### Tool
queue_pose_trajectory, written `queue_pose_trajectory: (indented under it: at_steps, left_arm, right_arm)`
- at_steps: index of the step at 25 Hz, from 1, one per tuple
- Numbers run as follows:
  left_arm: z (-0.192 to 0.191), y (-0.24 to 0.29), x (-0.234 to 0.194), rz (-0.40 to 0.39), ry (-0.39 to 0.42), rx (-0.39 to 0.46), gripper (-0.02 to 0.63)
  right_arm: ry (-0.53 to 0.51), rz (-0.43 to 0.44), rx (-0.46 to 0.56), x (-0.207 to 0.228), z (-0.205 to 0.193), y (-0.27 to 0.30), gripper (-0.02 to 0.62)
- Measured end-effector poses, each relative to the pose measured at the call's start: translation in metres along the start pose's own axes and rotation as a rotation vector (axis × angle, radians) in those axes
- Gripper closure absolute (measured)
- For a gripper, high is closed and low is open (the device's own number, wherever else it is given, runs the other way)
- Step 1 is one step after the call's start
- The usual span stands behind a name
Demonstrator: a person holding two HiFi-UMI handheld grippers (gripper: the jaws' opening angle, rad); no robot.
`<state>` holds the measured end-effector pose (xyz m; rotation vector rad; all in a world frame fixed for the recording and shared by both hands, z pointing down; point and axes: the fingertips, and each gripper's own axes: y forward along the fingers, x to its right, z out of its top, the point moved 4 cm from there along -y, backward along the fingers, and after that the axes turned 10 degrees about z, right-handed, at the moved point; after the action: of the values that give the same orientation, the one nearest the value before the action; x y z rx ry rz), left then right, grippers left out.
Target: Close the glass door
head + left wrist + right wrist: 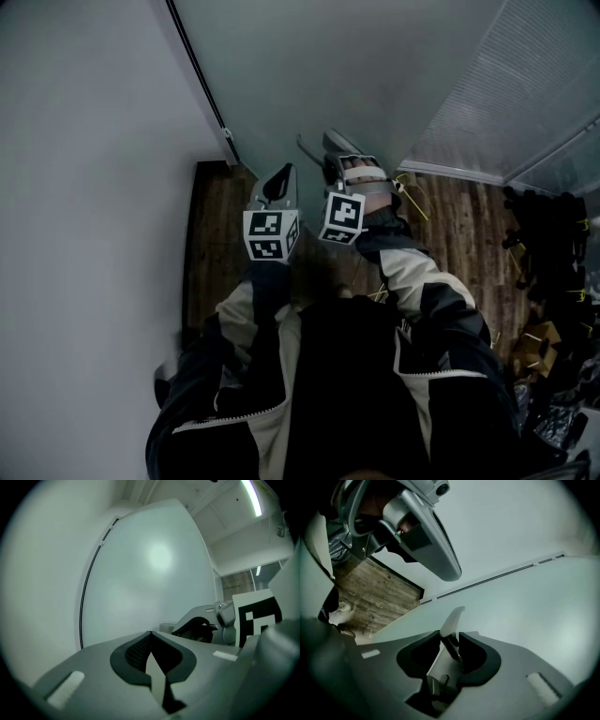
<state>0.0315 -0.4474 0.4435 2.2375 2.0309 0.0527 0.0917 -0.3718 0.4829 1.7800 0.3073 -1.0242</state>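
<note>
A: So, what takes up most of the scene?

B: A frosted glass door [356, 66], pale green, stands straight ahead of the person. Its left edge meets a white wall [84, 187] along a thin dark strip [199, 70].

A: And underneath?

B: A wood plank floor [459, 220] runs along the door's bottom edge. The person's black and pale jacket [356, 394] covers the lower part of the head view.

A: Where are the grippers?

B: Both point at the door, side by side. The left gripper [150, 634] has its jaws together, tips touching, with nothing between them. The right gripper [451, 641] tilts downward. Its jaws are partly apart and clamped on a slim, pale door handle [454, 617]. The handle stands out from the door's face, away from the dark-strip edge.
</note>
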Motion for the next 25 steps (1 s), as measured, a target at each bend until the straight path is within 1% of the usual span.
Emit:
queue_pose_trajectory:
  at_steps: [3,12,16,20,25]
  left_arm:
    - [-0.002,0.006,0.008,-0.012,0.004,0.003,0.603]
    - [0.002,0.037,0.033,-0.011,0.023,-0.003,0.603]
    - [0.005,0.063,0.053,-0.008,0.026,-0.006,0.603]
    - [0.01,0.093,0.075,0.001,0.029,-0.007,0.603]
    - [0.013,0.127,0.09,0.009,0.027,0.005,0.603]
  right_arm:
    - [-0.005,0.0,-0.013,0.004,-0.016,0.007,0.465]
    - [-0.074,-0.029,-0.055,0.032,-0.07,0.031,0.476]
    - [-0.107,-0.046,-0.056,0.048,-0.098,0.045,0.48]
    - [-0.137,-0.064,-0.03,0.063,-0.125,0.058,0.483]
    - [-0.174,-0.086,-0.022,0.082,-0.151,0.077,0.483]
